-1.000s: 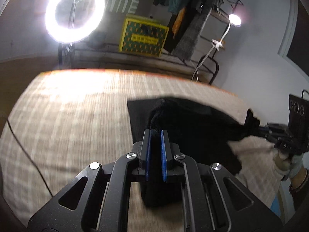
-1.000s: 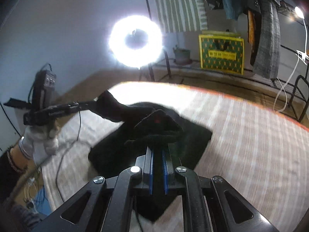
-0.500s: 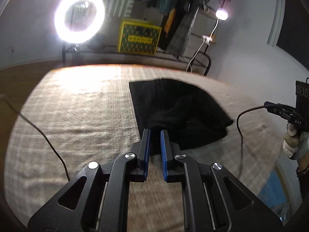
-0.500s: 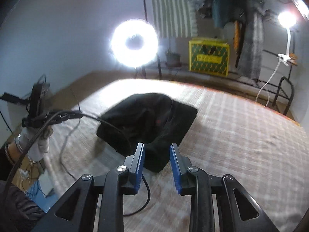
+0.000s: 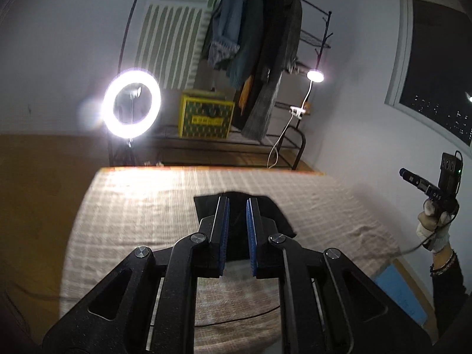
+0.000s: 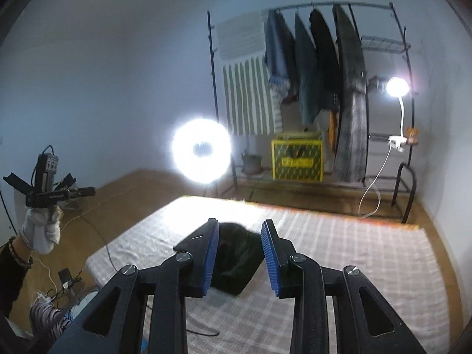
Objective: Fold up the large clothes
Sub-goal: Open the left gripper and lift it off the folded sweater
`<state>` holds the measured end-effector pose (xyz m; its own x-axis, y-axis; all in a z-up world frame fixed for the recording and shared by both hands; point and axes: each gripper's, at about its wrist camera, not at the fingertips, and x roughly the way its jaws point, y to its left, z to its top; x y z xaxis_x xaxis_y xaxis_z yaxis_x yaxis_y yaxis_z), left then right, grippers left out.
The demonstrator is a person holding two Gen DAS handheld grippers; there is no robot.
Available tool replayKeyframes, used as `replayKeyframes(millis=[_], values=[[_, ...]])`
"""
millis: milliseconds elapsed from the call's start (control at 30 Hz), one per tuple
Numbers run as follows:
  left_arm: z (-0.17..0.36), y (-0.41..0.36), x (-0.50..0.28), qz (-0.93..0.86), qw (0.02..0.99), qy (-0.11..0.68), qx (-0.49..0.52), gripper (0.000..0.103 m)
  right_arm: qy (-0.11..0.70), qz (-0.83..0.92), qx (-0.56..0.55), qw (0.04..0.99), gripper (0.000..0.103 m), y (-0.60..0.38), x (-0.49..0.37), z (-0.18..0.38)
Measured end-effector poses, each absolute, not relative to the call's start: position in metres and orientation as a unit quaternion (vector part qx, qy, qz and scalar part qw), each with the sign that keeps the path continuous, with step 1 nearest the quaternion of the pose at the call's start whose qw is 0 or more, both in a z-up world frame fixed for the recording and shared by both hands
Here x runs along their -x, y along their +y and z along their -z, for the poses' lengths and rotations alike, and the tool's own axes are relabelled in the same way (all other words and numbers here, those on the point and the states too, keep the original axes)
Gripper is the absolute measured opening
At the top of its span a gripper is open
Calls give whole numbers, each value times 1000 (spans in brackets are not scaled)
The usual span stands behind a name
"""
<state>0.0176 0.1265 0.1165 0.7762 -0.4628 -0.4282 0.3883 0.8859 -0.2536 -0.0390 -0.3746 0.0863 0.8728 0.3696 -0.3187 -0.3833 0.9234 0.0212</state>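
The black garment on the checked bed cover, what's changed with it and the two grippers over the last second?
Both grippers let go of the black garment: a second ago each was shut on a fold of it. The left gripper now stands slightly apart and empty; the right gripper has jaws opening, nothing between them. Both drew up and back. The garment lies folded on the checked bed cover, which stayed put.
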Motion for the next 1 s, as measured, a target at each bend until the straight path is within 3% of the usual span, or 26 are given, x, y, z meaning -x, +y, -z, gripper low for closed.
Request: replayKeyframes(millis=[133,400,467,533,667,1000], values=[[-163,134,-8,217,945,231,76,21,141,-184,33,972,32,-379,51,-117],[-249,153,20,192,962,177,76,22,113,-149,34,982,32,-389,54,-164],[-261,157,24,195,963,168,83,33,104,-143,33,984,32,-393,56,-174],[-261,154,27,195,965,160,73,35,97,-142,30,985,32,-396,56,-177],[-216,138,9,213,956,190,66,41,115,-163,27,980,33,-391,48,-154],[-19,69,-88,273,895,344,82,42,222,-233,60,945,35,-318,-8,-20]])
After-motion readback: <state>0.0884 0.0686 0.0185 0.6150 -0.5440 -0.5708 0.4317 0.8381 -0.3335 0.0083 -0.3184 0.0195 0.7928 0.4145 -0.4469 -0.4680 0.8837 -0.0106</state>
